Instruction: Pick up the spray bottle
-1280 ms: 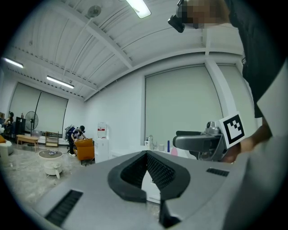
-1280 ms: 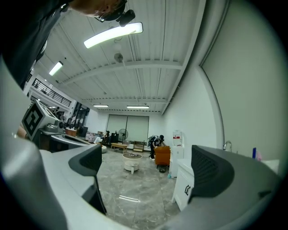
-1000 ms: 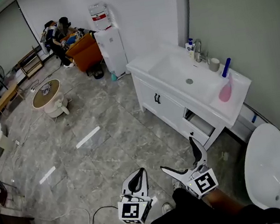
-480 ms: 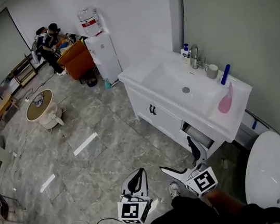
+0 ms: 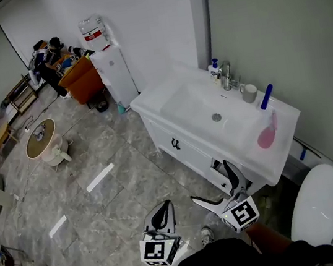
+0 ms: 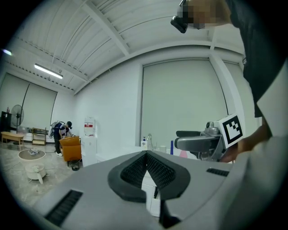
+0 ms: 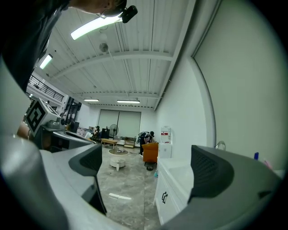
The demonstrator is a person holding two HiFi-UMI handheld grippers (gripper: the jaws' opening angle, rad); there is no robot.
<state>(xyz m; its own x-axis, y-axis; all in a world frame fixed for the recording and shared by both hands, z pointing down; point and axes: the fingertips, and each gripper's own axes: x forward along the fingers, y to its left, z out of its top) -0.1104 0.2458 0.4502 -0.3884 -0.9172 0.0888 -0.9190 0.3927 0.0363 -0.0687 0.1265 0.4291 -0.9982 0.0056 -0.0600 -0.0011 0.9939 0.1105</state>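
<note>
Head view: spray bottle (image 5: 267, 134) atop vanity (image 5: 149, 105); left tongs (image 5: 164, 206) closed empty, right tongs (image 5: 212, 183) wide.

Counter (image 5: 260, 159) front open, spray bottle (image 5: 267, 134) — wall (image 5: 282, 29) behind

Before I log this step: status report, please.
Left gripper shut, empty. Right gripper open, empty. Spray bottle standing on vanity, untouched. No obstacle seen.

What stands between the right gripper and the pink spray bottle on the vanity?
Nothing visible stands in the way. The right gripper, jaws apart and empty, is in front of the vanity. The pink spray bottle stands alone near the counter's right end in the head view. The cup is behind it, apart.
</note>
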